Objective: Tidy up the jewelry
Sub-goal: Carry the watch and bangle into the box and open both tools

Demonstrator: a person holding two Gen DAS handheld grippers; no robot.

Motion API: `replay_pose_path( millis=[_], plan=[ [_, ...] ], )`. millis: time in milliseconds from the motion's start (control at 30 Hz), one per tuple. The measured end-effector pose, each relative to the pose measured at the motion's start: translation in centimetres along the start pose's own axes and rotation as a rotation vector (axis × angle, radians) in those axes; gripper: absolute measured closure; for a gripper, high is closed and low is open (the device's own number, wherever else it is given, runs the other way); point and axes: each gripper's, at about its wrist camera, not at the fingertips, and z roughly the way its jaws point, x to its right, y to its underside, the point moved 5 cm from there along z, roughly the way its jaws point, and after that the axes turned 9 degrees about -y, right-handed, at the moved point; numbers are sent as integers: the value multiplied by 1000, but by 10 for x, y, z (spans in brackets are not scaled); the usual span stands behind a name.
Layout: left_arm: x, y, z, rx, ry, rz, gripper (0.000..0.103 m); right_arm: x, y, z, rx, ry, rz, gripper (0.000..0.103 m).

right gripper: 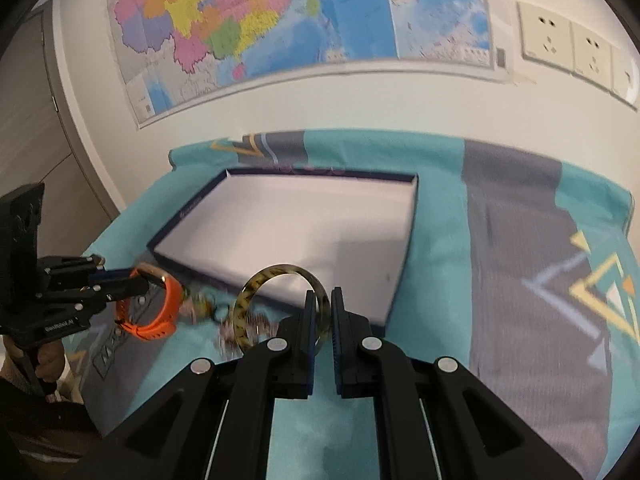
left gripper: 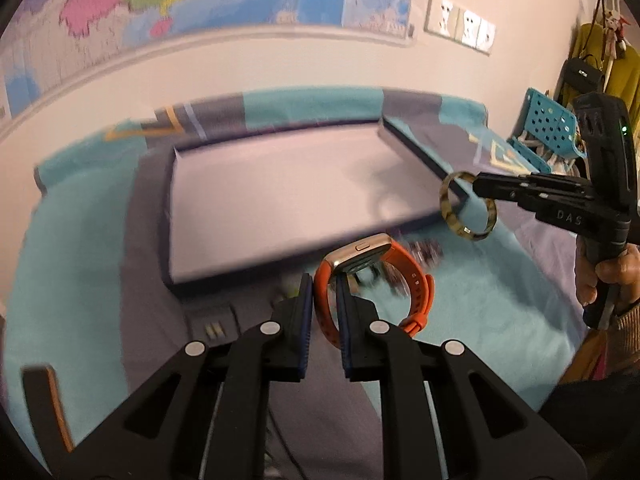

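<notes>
The left gripper (left gripper: 323,288) pinches the orange strap of a watch (left gripper: 372,280), held clear of the cloth (left gripper: 80,240). The right gripper (right gripper: 325,304) clamps a mottled bangle (right gripper: 280,304) by its rim. From each claw the shallow box (left gripper: 176,216) lies toward twelve o'clock, its floor bare. Carry both pieces over the near wall, lower them well apart, and release only once they rest.

An orange-strapped watch (left gripper: 374,280) with a pale gold case is hanging clear of the cloth, strap looped, at six o'clock of the shallow white-lined box (left gripper: 288,184) — which is lying empty. A mottled tortoiseshell bangle (left gripper: 468,206) is hovering upright at the box's four o'clock corner — other small pieces (right gripper: 236,320) are blurring below.
</notes>
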Motion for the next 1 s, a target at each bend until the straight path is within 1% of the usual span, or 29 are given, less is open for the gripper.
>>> replay_pose_path(
  millis=[67,133,233,333,467,633,667,767,867,967,1000],
  plan=[
    [-8,-14,0,22,-11,-3,91,1,-15,8,10,-17,4,97],
    [-18,-31,4,43,-29,-8,91,3,-30,18,19,-15,3,97],
    [-30,-53,17,50,-37,-19,91,8,-50,34,20,-29,16,97],
    [-36,-70,35,47,-46,-19,91,15,-69,55,10,-25,35,97],
    [-43,-89,67,13,-47,-28,90,25,-85,90,-27,-8,69,97],
    [-46,-99,100,-32,-53,-16,90,35,-95,123,-72,23,105,97],
    [-47,-102,109,-46,-65,-15,90,37,-97,128,-81,30,111,97],
    [-48,-104,125,-80,-66,-17,90,40,-100,138,-96,35,131,97],
    [-49,-106,140,-110,-86,-8,90,41,-101,146,-117,53,134,97],
    [-49,-109,148,-124,-88,-10,90,44,-101,152,-136,73,145,97],
    [-50,-110,150,-117,-93,-6,90,45,-101,154,-142,78,147,97]
  ],
)
